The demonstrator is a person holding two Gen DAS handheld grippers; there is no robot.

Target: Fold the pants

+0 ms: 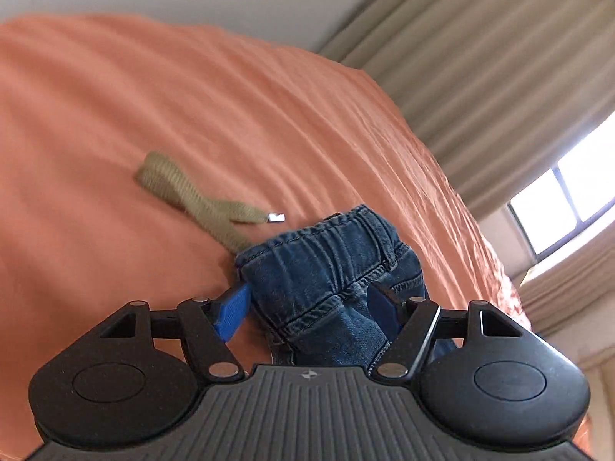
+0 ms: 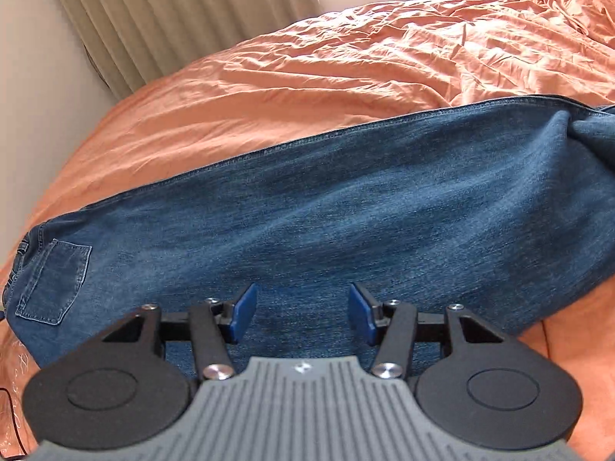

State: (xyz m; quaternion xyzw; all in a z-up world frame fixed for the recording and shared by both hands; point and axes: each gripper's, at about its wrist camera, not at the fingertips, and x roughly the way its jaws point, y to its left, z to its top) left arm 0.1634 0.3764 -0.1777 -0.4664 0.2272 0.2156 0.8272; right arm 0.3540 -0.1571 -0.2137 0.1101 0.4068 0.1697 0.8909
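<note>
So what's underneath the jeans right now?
The jeans lie on the orange bedsheet, which shows all around them. Whatever sits directly beneath the denim is covered and can't be seen.

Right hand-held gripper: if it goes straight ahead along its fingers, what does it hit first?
Most likely the jeans. The right hand-held gripper is open, and the flat denim leg fills the gap between its fingers. The orange bedsheet lies beyond it. Depth is unclear, so contact may be close.
</note>
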